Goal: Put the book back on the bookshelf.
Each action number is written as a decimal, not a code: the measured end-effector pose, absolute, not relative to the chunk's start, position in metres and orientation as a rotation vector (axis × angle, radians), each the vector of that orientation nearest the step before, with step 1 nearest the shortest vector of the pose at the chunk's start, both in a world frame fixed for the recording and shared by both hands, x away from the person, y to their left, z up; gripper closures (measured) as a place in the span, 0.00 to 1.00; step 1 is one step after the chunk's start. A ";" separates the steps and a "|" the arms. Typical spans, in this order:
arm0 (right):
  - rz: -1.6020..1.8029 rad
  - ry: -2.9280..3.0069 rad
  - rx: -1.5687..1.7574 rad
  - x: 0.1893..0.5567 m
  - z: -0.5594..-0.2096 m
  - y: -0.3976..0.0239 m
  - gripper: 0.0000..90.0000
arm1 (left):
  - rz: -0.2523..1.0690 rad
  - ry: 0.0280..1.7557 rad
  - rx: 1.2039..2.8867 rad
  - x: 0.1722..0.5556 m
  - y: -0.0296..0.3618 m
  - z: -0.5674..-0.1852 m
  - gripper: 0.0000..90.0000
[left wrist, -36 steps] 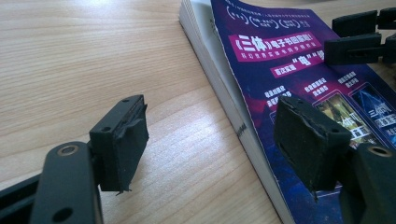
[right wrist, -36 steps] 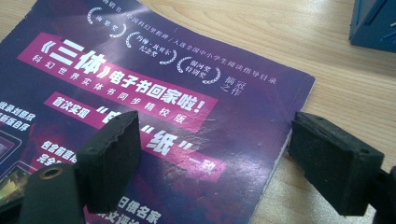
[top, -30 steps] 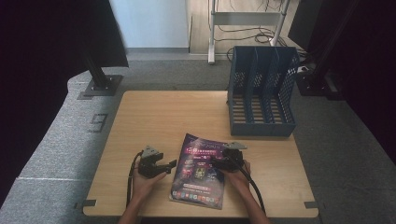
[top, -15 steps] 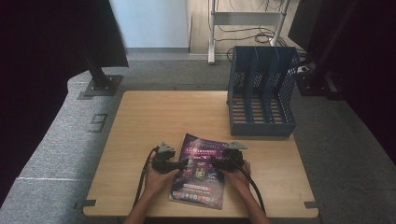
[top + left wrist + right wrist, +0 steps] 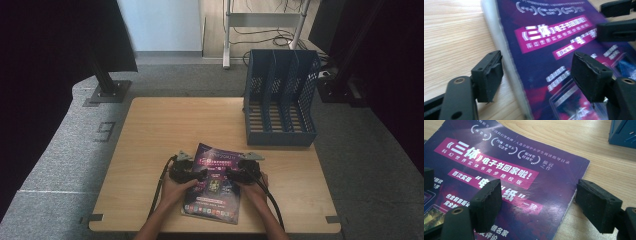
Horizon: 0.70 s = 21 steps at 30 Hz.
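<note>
A: Purple and glossy, the magazine (image 5: 214, 182) lies flat at the near edge of the wooden table (image 5: 165, 130), a little right of centre, with the blue file rack (image 5: 280, 97) standing at the far right, well apart from it

B: And the left gripper (image 5: 192, 175)? A second ago it sat out on bare wood to the left

A: It has come in to the right; now its jaws stand wide, straddling the magazine's left edge, one pad (image 5: 489, 75) over the wood and the other above the cover, nothing held yet

B: The right gripper (image 5: 236, 174)?

A: It has stayed where it was. In the right gripper view (image 5: 539, 202) it is also spread wide, one pad over the cover, the other just off the right edge above the table

B: So both sides are now bracketed

A: Yes, which I read as the set-up for a two-handed lift, probably toward the rack. The magazine itself has not shifted between the earlier frames and this one

B: The risk?

A: A thin flat edge; the pads may slide over it rather than catch
</note>
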State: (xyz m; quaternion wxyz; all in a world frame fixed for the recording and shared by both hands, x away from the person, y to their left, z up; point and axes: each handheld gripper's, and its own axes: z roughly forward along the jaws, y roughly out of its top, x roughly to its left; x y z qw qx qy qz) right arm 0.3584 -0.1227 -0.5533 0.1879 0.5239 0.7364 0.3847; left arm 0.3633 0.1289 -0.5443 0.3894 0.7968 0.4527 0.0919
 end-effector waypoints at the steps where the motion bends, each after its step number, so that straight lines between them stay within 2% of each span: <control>1: 1.079 2.067 1.476 0.358 -0.553 -0.123 0.24 | 0.236 1.154 2.026 0.363 0.128 -0.544 0.28; 8: 1.077 2.062 1.480 0.358 -0.553 -0.122 0.23 | 0.171 1.206 1.955 0.363 0.134 -0.544 0.33; 21: 1.072 2.050 1.494 0.357 -0.553 -0.124 0.24 | 0.116 1.165 1.900 0.355 0.138 -0.535 0.37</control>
